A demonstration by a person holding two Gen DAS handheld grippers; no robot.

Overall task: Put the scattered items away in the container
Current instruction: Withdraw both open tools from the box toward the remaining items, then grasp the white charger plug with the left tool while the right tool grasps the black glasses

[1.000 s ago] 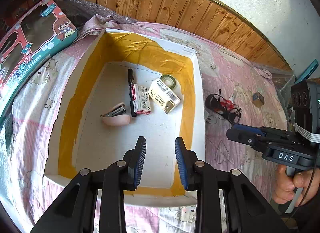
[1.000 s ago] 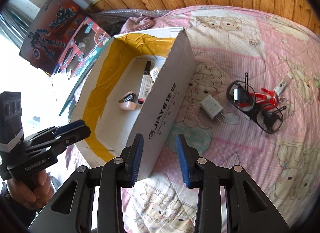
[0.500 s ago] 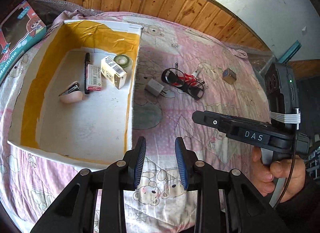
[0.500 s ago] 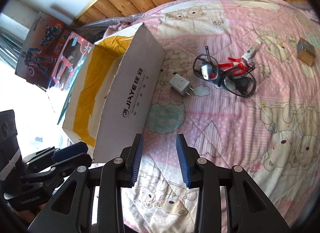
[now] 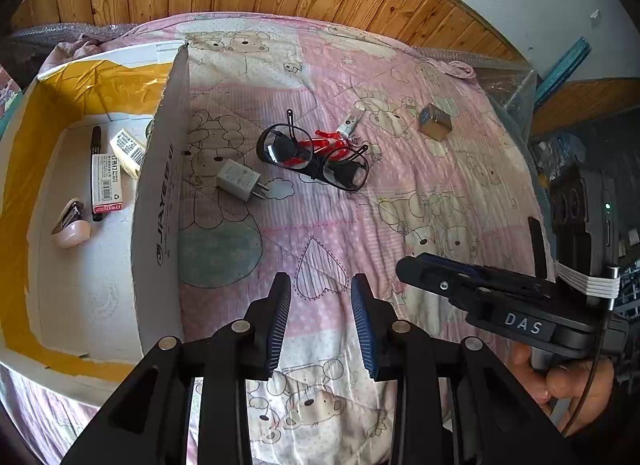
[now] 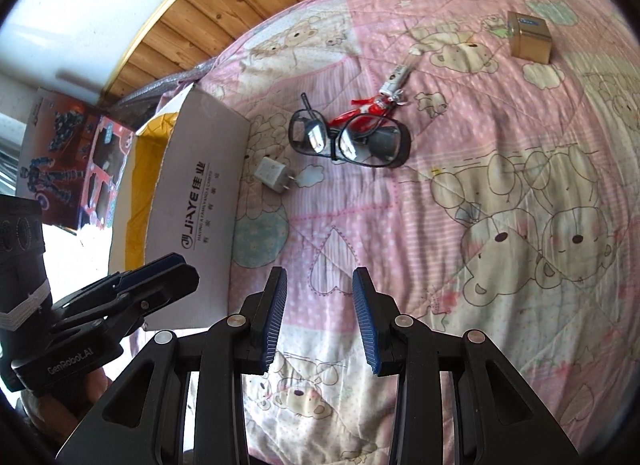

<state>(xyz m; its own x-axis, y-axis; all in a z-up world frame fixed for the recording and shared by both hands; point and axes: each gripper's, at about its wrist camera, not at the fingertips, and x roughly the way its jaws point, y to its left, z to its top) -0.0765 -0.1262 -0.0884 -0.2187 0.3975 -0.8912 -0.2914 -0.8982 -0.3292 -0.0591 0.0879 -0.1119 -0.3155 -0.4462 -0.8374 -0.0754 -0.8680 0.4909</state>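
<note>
While several things are already lying inside the cardboard box [image 5: 160, 201] (a black marker [image 5: 95, 169], a pink stapler [image 5: 71, 225], a flat labelled packet [image 5: 106, 185] and a white barcoded carton [image 5: 129, 149], the carton partly hidden behind the near wall), the tidying is looking roughly half finished. Out on the pink bear-print quilt [image 5: 400, 225] five items are still waiting: a white charger plug [image 5: 239, 178] lying just beside the box wall, black-framed glasses [image 5: 312, 157] sitting over a red object [image 5: 330, 144] whose kind I cannot tell, a small white tube [image 5: 350, 120] touching that red piece at its far end, and a gold cube-shaped box [image 5: 435, 123] well apart toward the right.

The left gripper [image 5: 321, 315] is hovering empty above the quilt with its jaws parted, and the right gripper [image 6: 320, 315] is likewise hanging unclenched and holding nothing, each one showing at the edge of the other's view.

Nothing is blocking the plug, which I judge the easiest next pick. The glasses, red object and tube are overlapping, so lifting one is likely to drag its neighbours. The box wall is standing tall, and anything carried in is needing to clear it. Toy cartons [image 6: 68, 153] are leaning beyond the box, out of the way.
</note>
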